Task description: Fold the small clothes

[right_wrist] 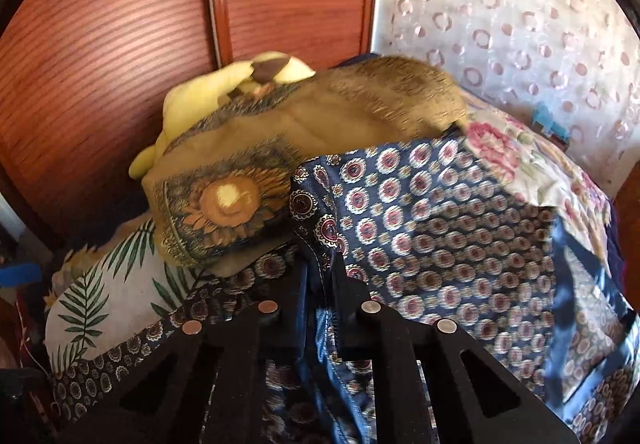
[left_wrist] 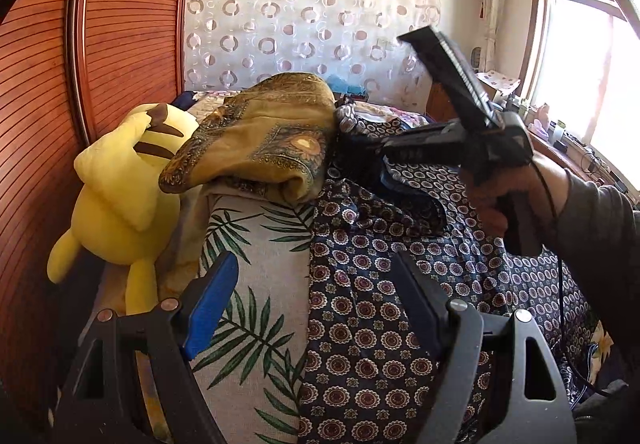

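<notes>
a: where's the garment right now?

b: the navy medallion-print garment [left_wrist: 372, 308] lies spread over the bed, partly on the palm-leaf sheet [left_wrist: 248, 244], with its far end bunched up near the sunflower-print pillow [left_wrist: 264, 140]. the yellow plush toy [left_wrist: 124, 200] sits off to the side by the wooden wardrobe [left_wrist: 48, 104].

a: and the grippers?

b: the right gripper [right_wrist: 320, 268] is clamped on a gathered fold of the navy cloth; you can see the satin pinched between its black fingers. the left gripper [left_wrist: 316, 308] stands wide with nothing between its blue pads [left_wrist: 208, 308], hovering over the near part of the garment where it meets the sheet.

a: so what makes this step go well?

b: i'd say the right gripper has only a bunch of slippery fabric, so a slow lift would keep it from sliding out. the left one should probably take the matching edge on its side before anything is pulled, so the cloth comes up as one straight line, not a twist.

a: anything to watch?

b: the pillow touches the garment's far end; dragging toward it could snag the fold. better to carry the edge toward the open part of the bed.
</notes>
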Demonstrator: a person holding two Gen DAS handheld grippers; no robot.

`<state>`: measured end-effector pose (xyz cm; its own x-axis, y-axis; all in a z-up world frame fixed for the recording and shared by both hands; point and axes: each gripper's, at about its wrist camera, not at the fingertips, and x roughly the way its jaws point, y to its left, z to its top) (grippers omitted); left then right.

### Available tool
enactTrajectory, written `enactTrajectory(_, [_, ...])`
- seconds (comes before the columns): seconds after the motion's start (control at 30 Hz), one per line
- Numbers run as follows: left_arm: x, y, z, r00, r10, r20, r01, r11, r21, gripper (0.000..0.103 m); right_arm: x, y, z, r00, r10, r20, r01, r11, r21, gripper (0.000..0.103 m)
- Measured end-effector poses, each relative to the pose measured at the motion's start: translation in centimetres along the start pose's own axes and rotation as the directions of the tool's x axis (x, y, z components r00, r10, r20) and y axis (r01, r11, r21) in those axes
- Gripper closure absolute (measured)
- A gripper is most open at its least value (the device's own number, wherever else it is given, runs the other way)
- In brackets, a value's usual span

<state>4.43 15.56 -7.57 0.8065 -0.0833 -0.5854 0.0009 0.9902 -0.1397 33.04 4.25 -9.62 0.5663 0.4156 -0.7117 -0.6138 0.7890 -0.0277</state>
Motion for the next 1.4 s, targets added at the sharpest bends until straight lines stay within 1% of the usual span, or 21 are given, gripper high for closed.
enactTrajectory(0.13, [0.3,-0.6,0.1,1.0,-0.008,-0.004,0.008,1.0,0.009,0.024,-1.3,-2.7,-0.2,0.997,-0.073,0.036,0.07,0.994,0.087,0.093])
enactTrajectory(0.2, [0.5,-1.0,0.0,1.0,-0.012,-0.005,0.012,1.0,0.014,0.024,-1.5,-4.4,-0.5,0.994,-0.104,0.03,0.098,0.984,0.151,0.093])
enactTrajectory(0.27, [0.7,-1.2,0.1,1.0,-0.015,-0.009,0.015,1.0,0.019,0.024,-1.7,-5.4,-0.9,0.991,-0.13,0.025,0.123,0.975,0.187,0.093])
enactTrajectory(0.33, [1.0,-1.7,0.1,1.0,-0.02,-0.014,0.02,0.999,0.029,0.024,-1.5,-5.9,-1.2,0.988,-0.156,0.009,0.151,0.968,0.201,0.082])
enactTrajectory(0.4, [1.2,-2.2,0.1,1.0,-0.024,-0.017,0.024,0.999,0.037,0.024,-1.4,-6.0,-1.5,0.982,-0.188,-0.001,0.184,0.961,0.207,0.054])
enactTrajectory(0.47, [1.5,-2.6,0.2,0.999,-0.027,-0.021,0.028,0.999,0.044,0.024,-1.3,-6.1,-1.7,0.982,-0.19,0.005,0.184,0.959,0.217,0.043])
enactTrajectory(0.5, [1.8,-2.8,0.3,0.999,-0.028,-0.024,0.029,0.998,0.05,0.024,-1.3,-6.1,-1.9,0.982,-0.191,0.006,0.184,0.957,0.224,0.041])
enactTrajectory(0.63, [2.6,-3.8,0.8,0.999,-0.039,-0.033,0.042,0.997,0.069,0.024,-2.9,-6.1,-2.6,0.981,-0.193,0.023,0.184,0.959,0.218,0.041])
enactTrajectory(0.77, [3.7,-4.9,1.3,0.997,-0.059,-0.047,0.063,0.994,0.084,0.024,-6.3,-6.7,-5.1,0.981,-0.185,0.051,0.169,0.96,0.225,0.04])
enactTrajectory(0.97, [5.6,-7.0,1.9,0.994,-0.083,-0.077,0.091,0.989,0.113,0.024,-11.0,-7.0,-10.0,0.973,-0.224,0.055,0.207,0.952,0.227,0.03])
enactTrajectory(1.07, [6.7,-8.5,2.4,0.991,-0.087,-0.097,0.1,0.985,0.139,0.024,-12.5,-7.3,-12.0,0.97,-0.239,0.036,0.222,0.942,0.252,0.029])
enactTrajectory(1.13, [7.2,-9.3,2.7,0.99,-0.093,-0.104,0.108,0.982,0.154,0.024,-14.0,-7.2,-13.6,0.964,-0.263,0.028,0.247,0.933,0.263,0.029])
enactTrajectory(1.3, [8.6,-11.8,3.3,0.985,-0.107,-0.132,0.132,0.971,0.201,0.024,-16.6,-7.3,-17.6,0.957,-0.29,0.006,0.274,0.909,0.314,0.029])
enactTrajectory(1.4, [9.3,-12.8,3.5,0.982,-0.114,-0.149,0.145,0.965,0.217,0.024,-18.3,-7.6,-19.3,0.951,-0.31,-0.002,0.292,0.893,0.342,0.029])
